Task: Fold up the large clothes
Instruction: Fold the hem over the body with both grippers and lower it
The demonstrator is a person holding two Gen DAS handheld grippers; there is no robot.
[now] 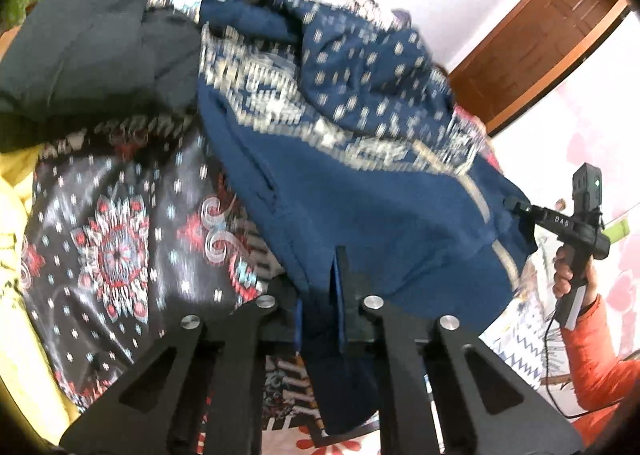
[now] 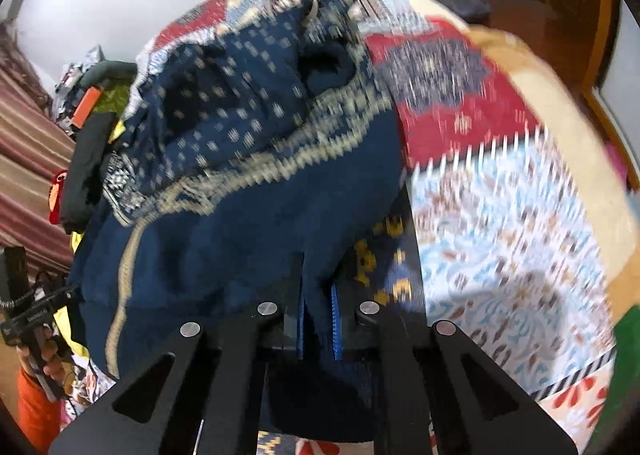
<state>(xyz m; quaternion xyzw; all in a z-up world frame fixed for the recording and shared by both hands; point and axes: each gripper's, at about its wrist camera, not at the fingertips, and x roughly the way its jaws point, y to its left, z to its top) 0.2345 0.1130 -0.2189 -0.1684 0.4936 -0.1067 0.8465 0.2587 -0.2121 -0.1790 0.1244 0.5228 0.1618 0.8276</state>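
A navy blue hooded sweater with a beige knitted pattern lies bunched on the bed, hood toward the far side. In the left wrist view my left gripper is shut on the sweater's plain blue hem, and cloth hangs down between the fingers. In the right wrist view my right gripper is shut on another part of the sweater hem. The right gripper also shows in the left wrist view, biting the sweater's far corner, held by a hand in an orange sleeve.
A black garment lies left of the sweater on a dark cloth with red flowers. Yellow fabric sits at the far left. A patchwork bedspread covers the bed. A wooden door and a striped curtain stand beyond.
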